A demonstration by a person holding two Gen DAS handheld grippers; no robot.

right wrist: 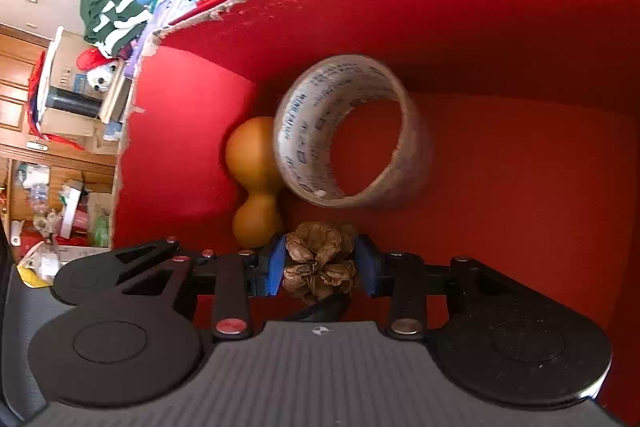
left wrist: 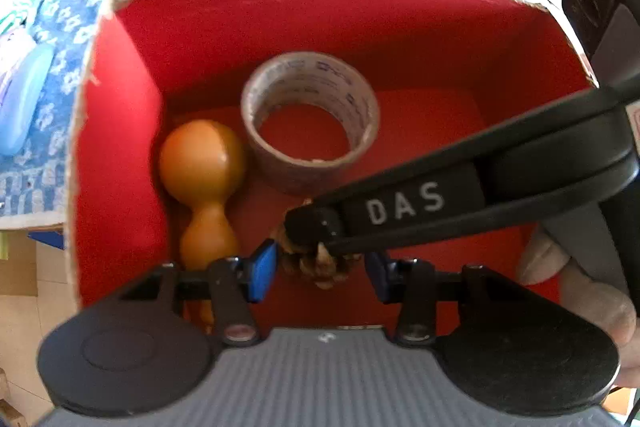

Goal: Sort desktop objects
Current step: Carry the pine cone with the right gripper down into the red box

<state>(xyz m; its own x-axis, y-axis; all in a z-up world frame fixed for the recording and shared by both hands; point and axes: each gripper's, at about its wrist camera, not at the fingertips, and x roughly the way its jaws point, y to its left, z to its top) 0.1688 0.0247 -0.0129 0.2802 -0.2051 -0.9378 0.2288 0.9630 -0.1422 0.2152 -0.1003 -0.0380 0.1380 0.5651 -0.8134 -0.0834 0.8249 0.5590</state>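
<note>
Both grippers angle steeply down into a red-lined cardboard box with torn, ragged rim [left wrist: 120,131], side by side.

Right gripper [right wrist: 320,263]: blue pads press on either side of a brown dried pine cone [right wrist: 320,261], jaws roughly half closed around it. The cone is held low inside the box, near the gourd; whether it touches the red floor cannot be told.

Left gripper [left wrist: 320,267]: jaws part-open. The pine cone shows in the gap between its blue pads [left wrist: 264,267], but the pads stand clear of it, so it grips nothing. The right gripper's black finger, lettered "DAS", crosses this view from the right and ends at the cone. Part of a hand [left wrist: 592,291] shows at the lower right edge.

Box contents: a roll of brownish packing tape with printed inner core [left wrist: 310,123] lies flat on the floor. Just left of it lies an orange, glossy, hourglass-shaped gourd [left wrist: 204,187], close against the left wall, touching or nearly touching the roll.

Outside the box, to the left: blue-and-white patterned cloth [left wrist: 60,67].
</note>
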